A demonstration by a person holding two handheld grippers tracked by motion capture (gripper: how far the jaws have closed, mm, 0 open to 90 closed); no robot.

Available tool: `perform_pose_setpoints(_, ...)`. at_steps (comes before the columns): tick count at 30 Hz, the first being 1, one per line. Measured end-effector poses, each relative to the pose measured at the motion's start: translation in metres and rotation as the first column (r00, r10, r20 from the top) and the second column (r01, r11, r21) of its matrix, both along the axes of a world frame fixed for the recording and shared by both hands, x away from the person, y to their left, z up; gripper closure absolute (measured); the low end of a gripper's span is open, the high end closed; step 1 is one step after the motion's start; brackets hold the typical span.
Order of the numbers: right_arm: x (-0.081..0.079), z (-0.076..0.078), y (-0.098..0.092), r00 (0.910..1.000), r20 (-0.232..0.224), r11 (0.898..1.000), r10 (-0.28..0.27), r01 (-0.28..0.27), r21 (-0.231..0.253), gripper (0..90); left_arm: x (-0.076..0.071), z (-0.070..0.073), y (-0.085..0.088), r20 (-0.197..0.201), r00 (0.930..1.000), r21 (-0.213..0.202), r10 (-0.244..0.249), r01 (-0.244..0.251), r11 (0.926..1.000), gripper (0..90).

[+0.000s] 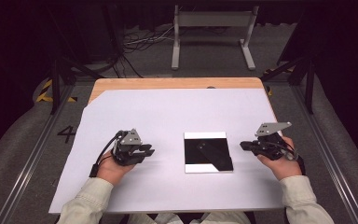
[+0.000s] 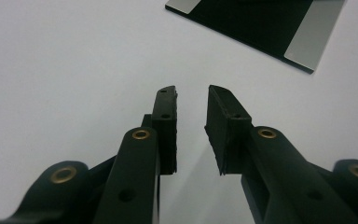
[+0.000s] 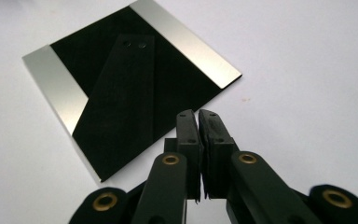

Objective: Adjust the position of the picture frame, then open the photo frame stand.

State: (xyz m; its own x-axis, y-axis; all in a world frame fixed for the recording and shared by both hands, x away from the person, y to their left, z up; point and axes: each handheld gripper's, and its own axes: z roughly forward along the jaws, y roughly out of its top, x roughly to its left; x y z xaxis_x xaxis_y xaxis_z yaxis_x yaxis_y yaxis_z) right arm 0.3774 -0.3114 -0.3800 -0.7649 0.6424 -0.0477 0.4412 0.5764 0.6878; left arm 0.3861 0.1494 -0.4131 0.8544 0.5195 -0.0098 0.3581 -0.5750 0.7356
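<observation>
Flat on the white table sheet (image 1: pixel 135 186) lies the black picture frame (image 1: pixel 208 152), back side up with its stand folded against it, sitting between the 2 grippers and touched by neither. The left gripper (image 1: pixel 148 151) has its jaws parted with nothing between them, while the right gripper (image 1: pixel 244 145) is all but clenched, just a sliver of gap and empty too. The danger from here, I'd say, is that low flat edge: closed jaws coming in level would likely shove the frame across the smooth sheet rather than lift it.
</observation>
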Motion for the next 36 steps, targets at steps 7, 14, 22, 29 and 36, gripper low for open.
perform_pose_setpoints(7, -0.003, 0.004, 0.0, 0.9992, -0.018, 0.999, 0.035, -0.035, -0.025, 85.5, 0.005, -0.004, 0.008, -0.012, 0.9997, -0.009, 0.02, -0.02, 0.9998, 71.2)
perform_pose_setpoints(14, -0.007, 0.004, 0.004, 0.999, 0.003, 0.998, 0.044, -0.044, -0.043, 83.9, 0.009, -0.007, 0.014, -0.046, 0.9984, -0.065, 0.033, -0.036, 0.9972, 68.5)
perform_pose_setpoints(22, -0.012, 0.004, 0.002, 0.9974, -0.024, 0.995, 0.068, -0.07, -0.071, 85.2, 0.012, -0.011, 0.015, -0.056, 0.9975, -0.074, 0.042, -0.046, 0.9962, 67.8)
perform_pose_setpoints(29, -0.015, 0.0, 0.006, 0.9915, -0.074, 0.989, 0.107, -0.113, -0.094, 85.3, 0.013, -0.012, 0.011, -0.063, 0.9972, -0.072, 0.041, -0.046, 0.9964, 65.3)
perform_pose_setpoints(36, -0.016, -0.005, 0.011, 0.979, -0.133, 0.978, 0.155, -0.17, -0.117, 85.1, 0.013, -0.014, 0.009, -0.067, 0.9971, -0.068, 0.036, -0.04, 0.9969, 64.5)
